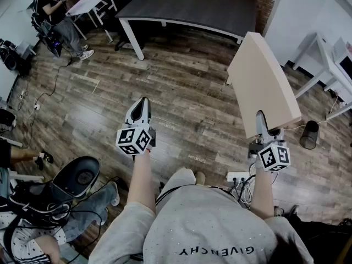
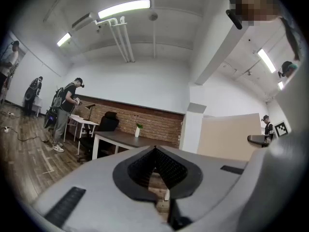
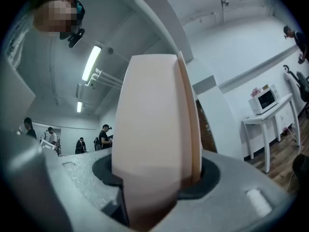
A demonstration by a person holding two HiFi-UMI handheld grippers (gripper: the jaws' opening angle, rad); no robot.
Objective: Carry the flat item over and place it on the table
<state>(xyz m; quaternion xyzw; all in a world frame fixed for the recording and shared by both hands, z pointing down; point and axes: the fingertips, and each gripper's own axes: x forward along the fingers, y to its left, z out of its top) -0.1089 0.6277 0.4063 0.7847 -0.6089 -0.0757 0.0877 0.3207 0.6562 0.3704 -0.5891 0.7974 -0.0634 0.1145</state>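
Hanging at centre left of the head view, the left gripper has its jaws drawn together with nothing between them, so it has no part in the carry. Further right, at the top centre, stands the dark table, well apart from both grippers across the wooden floor. At the right, the right gripper is clamped on the lower edge of the flat beige board, which stands up in the air, tilted. By my reading the pick-up is done and the carry is under way; reaching the table and laying the board down remain. The table's far edge is cut off by the frame, and the board blocks most of the right gripper view, hiding the pads' contact
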